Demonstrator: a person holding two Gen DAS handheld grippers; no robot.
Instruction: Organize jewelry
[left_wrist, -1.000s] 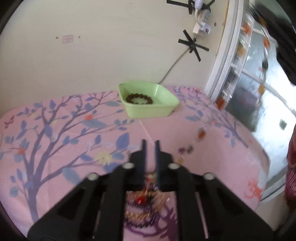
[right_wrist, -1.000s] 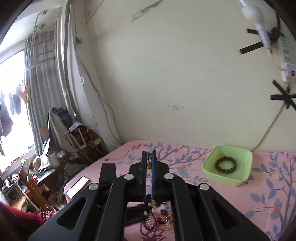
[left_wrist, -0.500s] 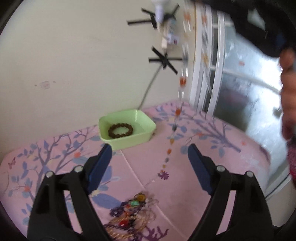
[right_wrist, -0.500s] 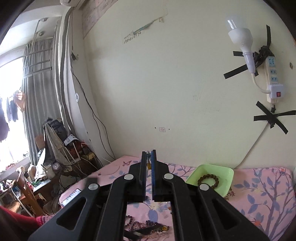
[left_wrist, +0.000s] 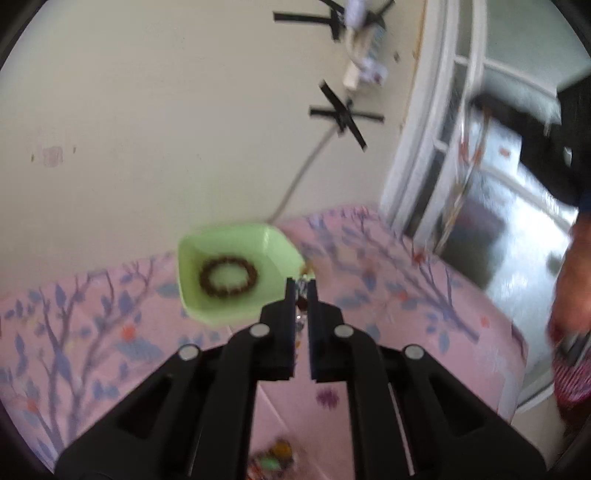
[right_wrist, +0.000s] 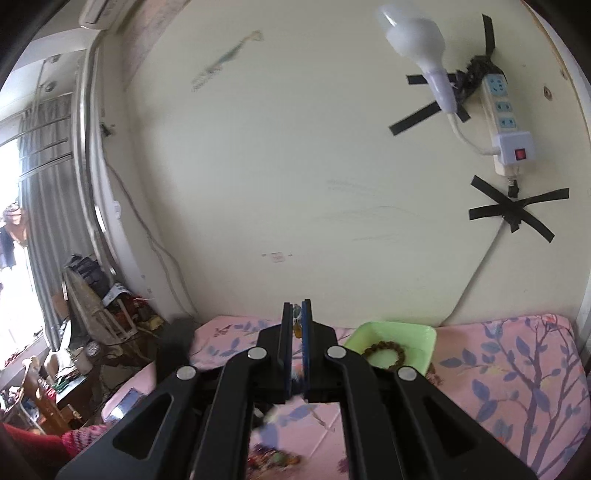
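**Beaded strand held between both claws, one bracelet already in the tray**

One piece looked sorted: a brown beaded bracelet (left_wrist: 228, 277) lay flat inside the green tray (left_wrist: 275, 242), which sat on the pink floral cloth (left_wrist: 424, 306) of the table, close to the wall. A tangled heap of jewelry (right_wrist: 273, 459) remained on the cloth below the claws, blurred and partly hidden at 6 o'clock in both views, so by my reading most of the job was left.

The left claw (left_wrist: 301, 286) was closed to a narrow slot, with small beads of a strand (left_wrist: 302, 302) visible between its fingers; it appeared to pinch that strand. The tray lay just beyond the tips at about 10 o'clock, its near corner almost touching them in the picture; the height above it could not be told.

The right claw (right_wrist: 296, 312) was likewise nearly shut, gripping a bit of thin chain with an amber bead (right_wrist: 296, 328) between its blue pads (right_wrist: 306, 332). From there the tray (right_wrist: 424, 332) lay at about 3 o'clock, near but apart. Whether both claws held the same strand could not be confirmed, though a faint, blurred line of beads (left_wrist: 456, 199) hung at 2 o'clock in the left view.
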